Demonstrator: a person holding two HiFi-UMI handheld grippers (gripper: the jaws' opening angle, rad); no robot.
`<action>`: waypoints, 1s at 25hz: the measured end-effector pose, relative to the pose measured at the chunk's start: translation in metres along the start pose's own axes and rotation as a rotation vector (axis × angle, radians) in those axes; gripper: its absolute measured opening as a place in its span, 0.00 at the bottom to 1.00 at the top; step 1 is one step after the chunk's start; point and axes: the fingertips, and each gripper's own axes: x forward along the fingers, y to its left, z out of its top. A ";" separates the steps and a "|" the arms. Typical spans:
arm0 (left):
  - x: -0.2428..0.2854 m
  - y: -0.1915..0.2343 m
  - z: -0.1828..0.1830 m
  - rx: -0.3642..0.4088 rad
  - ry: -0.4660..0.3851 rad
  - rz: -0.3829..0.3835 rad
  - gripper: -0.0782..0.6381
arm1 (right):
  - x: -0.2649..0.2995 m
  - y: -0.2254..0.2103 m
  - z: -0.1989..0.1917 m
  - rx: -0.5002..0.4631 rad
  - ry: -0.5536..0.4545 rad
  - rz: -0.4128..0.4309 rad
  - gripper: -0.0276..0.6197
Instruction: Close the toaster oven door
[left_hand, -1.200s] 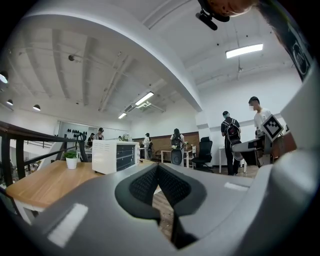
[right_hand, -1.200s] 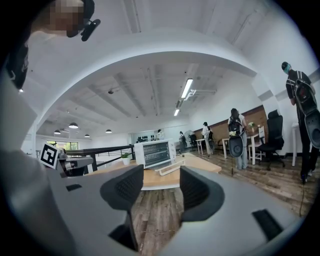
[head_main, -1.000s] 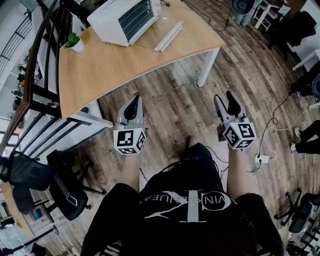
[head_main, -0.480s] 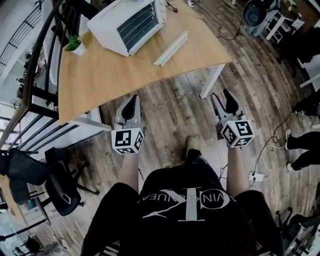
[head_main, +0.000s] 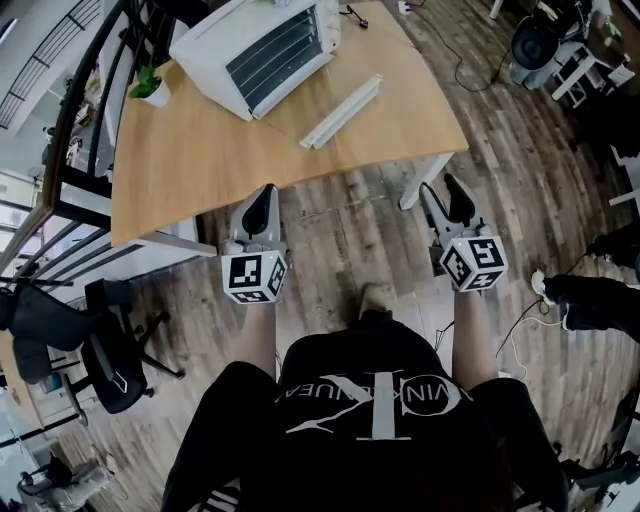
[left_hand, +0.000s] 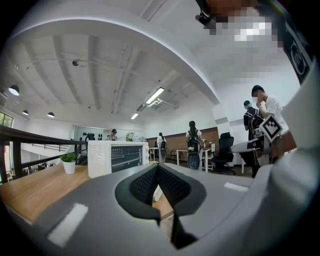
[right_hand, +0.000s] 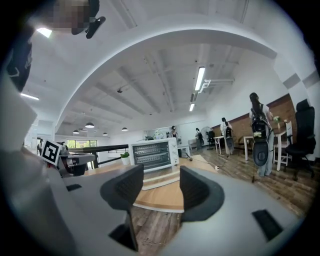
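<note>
A white toaster oven (head_main: 262, 45) stands at the far end of a wooden table (head_main: 190, 150), and its door (head_main: 342, 110) hangs open and lies flat toward the table's near edge. Both grippers are held above the floor, short of the table. My left gripper (head_main: 263, 197) is shut with nothing between its pads; its own view has the pads (left_hand: 150, 182) pressed together and the oven (left_hand: 118, 157) beyond them. My right gripper (head_main: 447, 190) is open and empty. Between its pads I see the oven (right_hand: 154, 154) and the lowered door (right_hand: 160, 179).
A small potted plant (head_main: 152, 85) sits left of the oven. The table's white leg (head_main: 413, 193) stands close to my right gripper. A black office chair (head_main: 110, 350) and a dark railing (head_main: 60, 170) are at the left. Cables lie on the floor at right. People stand far behind.
The table and oven have come nearer to both grippers in the head view as the person steps forward. Neither gripper's jaws have changed.
</note>
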 end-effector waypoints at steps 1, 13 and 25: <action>0.006 -0.002 0.000 0.001 0.000 0.008 0.12 | 0.004 -0.007 0.000 -0.003 0.002 0.009 0.34; 0.052 -0.030 -0.006 0.009 0.012 0.055 0.12 | 0.031 -0.061 -0.002 -0.009 0.016 0.072 0.34; 0.085 -0.020 -0.014 0.020 0.032 0.086 0.12 | 0.079 -0.078 -0.010 0.005 0.038 0.131 0.34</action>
